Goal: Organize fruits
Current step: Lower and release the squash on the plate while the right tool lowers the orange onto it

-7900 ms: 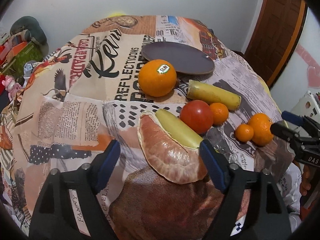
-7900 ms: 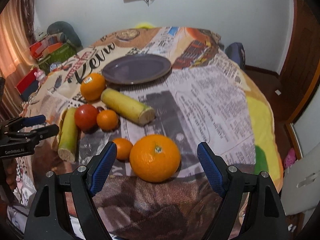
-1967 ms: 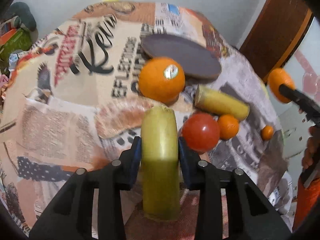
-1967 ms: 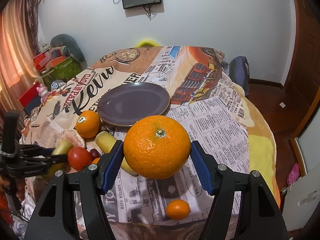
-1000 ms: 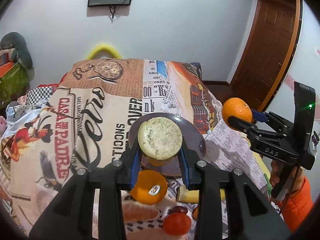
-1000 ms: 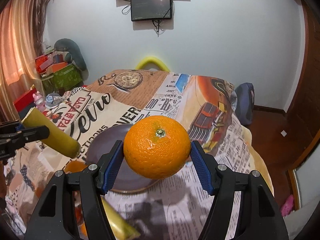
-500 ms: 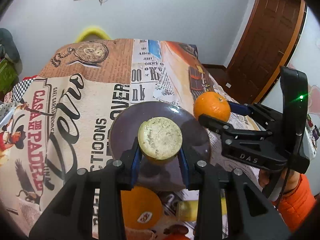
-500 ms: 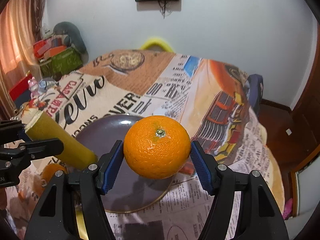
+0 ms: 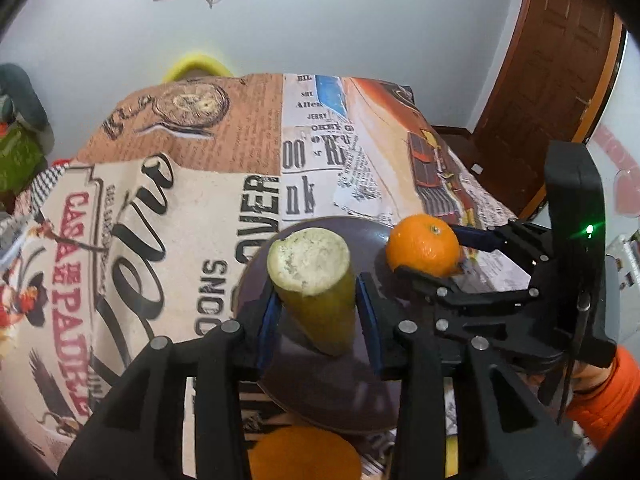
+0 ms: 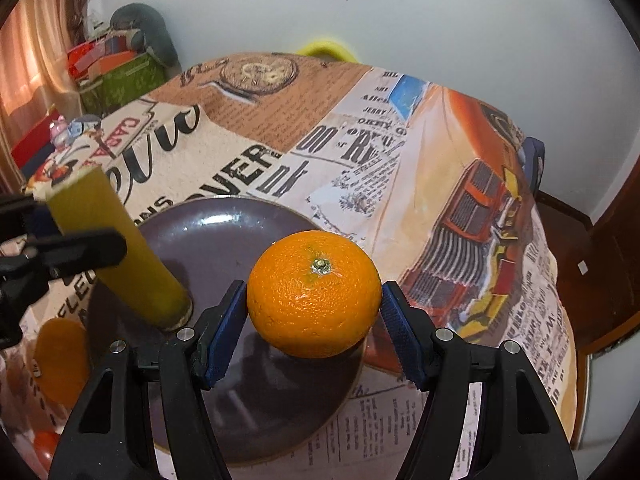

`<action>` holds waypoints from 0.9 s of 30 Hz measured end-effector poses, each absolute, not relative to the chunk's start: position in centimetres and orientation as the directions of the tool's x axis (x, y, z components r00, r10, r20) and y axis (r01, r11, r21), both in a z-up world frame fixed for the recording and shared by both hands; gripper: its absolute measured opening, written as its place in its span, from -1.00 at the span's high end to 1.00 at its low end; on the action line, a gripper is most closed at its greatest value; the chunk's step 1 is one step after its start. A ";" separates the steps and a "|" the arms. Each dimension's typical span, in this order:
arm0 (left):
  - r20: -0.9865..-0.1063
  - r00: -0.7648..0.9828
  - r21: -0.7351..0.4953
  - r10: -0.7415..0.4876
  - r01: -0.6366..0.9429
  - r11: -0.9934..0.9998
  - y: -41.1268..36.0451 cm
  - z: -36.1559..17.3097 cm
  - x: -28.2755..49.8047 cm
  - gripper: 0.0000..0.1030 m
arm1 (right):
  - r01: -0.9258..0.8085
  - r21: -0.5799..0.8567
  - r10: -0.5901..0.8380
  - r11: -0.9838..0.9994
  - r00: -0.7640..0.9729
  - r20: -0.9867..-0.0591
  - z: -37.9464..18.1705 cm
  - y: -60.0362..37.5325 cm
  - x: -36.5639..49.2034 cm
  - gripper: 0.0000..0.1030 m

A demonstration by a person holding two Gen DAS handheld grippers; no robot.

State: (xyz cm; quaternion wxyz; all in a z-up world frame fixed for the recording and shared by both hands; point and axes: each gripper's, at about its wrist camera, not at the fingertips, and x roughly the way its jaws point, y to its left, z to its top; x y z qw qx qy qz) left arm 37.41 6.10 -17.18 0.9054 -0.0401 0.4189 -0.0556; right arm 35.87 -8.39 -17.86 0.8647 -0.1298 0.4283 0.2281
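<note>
The left gripper [image 9: 316,312] is opening its jaws around the yellow-green stalk piece [image 9: 314,286], whose lower end rests on the dark plate [image 10: 224,232] directly beneath, so it can stay there. Just beside it, the right gripper [image 10: 314,312] clamps the orange [image 10: 314,294] low over the same plate, apparently to set it down next.

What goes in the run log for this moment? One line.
left gripper: opening, sugarcane piece between pads, on plate | right gripper: shut on orange, over plate

Plate [image 10: 224,232] far half bare; stalk [image 10: 132,264] blocks left side; orange [image 10: 314,294] blocks right rim.
</note>
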 end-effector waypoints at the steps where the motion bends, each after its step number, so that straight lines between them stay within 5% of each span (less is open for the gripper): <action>1: -0.755 0.644 -0.106 -0.124 0.067 0.992 6.1 -17.3 37.6 0.24 | -0.511 -0.032 0.281 0.859 0.523 -0.804 -18.1 -8.2 35.9 -0.24; 18: -0.798 0.590 -0.097 -0.124 0.078 0.992 5.3 -18.7 40.5 0.16 | -0.542 -0.025 0.277 0.840 0.469 -0.838 -19.2 -7.7 36.1 -0.26; 22: -0.806 0.571 -0.110 -0.153 0.111 0.988 4.4 -19.1 40.6 0.45 | -0.543 -0.007 0.305 0.840 0.482 -0.821 -18.1 -8.3 35.3 -0.37; 27: -0.797 0.582 -0.111 -0.161 0.120 0.986 3.9 -18.4 39.6 0.49 | -0.533 -0.034 0.299 0.845 0.525 -0.797 -16.7 -9.0 34.3 -0.39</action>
